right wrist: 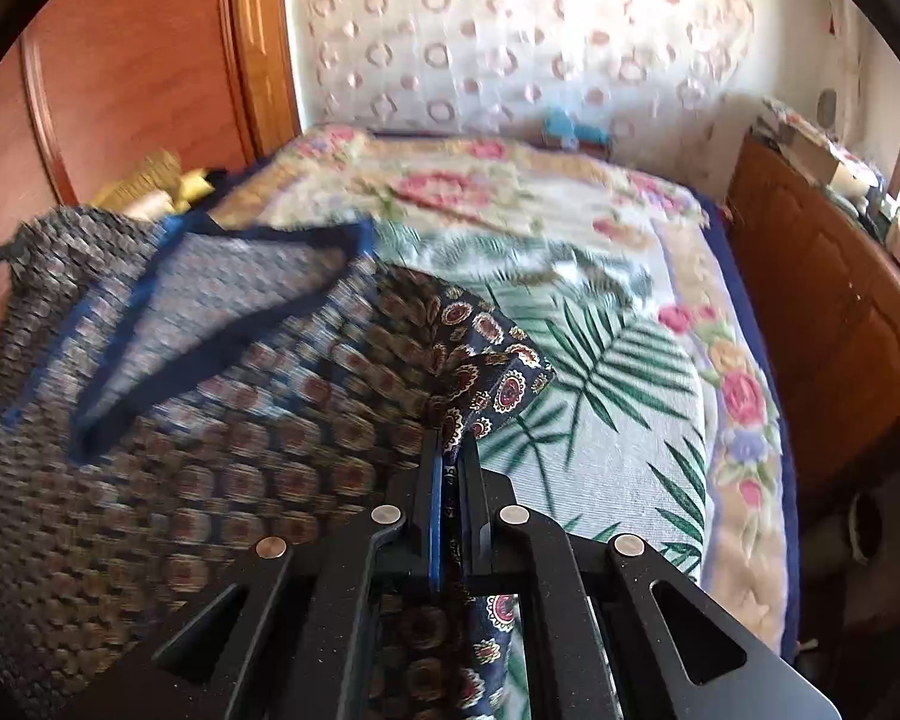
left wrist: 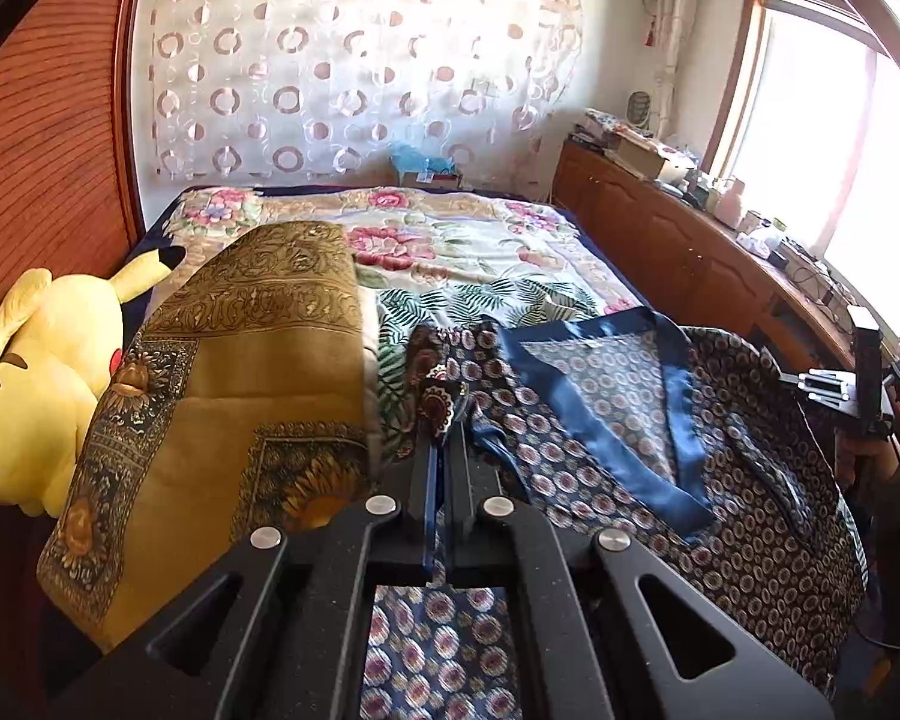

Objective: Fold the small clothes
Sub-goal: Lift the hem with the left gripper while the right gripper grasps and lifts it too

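Sunlight from a side window falls across a bed (left wrist: pixel 450 252) spread with a floral, palm-leaf cover, backed by a sheer curtain with ring patterns and flanked by a wooden cabinet. A folded mustard blanket (left wrist: pixel 240 396) and a yellow plush toy (left wrist: pixel 36 384) lie on the bed's left side.

The task's thing, a dark patterned garment (left wrist: pixel 750 510) with a blue satin neckline, hangs lifted between both hands over the near part of the bed, sagging in the middle.

Several things could go wrong from here, as a judgement. The cloth looks thin and slick, and each grip takes only a narrow pinch of edge, so a sharp tug or uneven pull could slide it free and drop that side in a heap. If the hands do not travel level, the fold line would skew. The slack belly may drag across the bed cover and bunch, and the left side hangs close to the mustard blanket, which it could catch.

The left tongs (left wrist: pixel 444 420) are closed down on a bunched corner of the garment, fabric also trailing below them. The right tongs (right wrist: pixel 450 450) are likewise pinched tight on a fold of the garment's edge, cloth running between the fingers.
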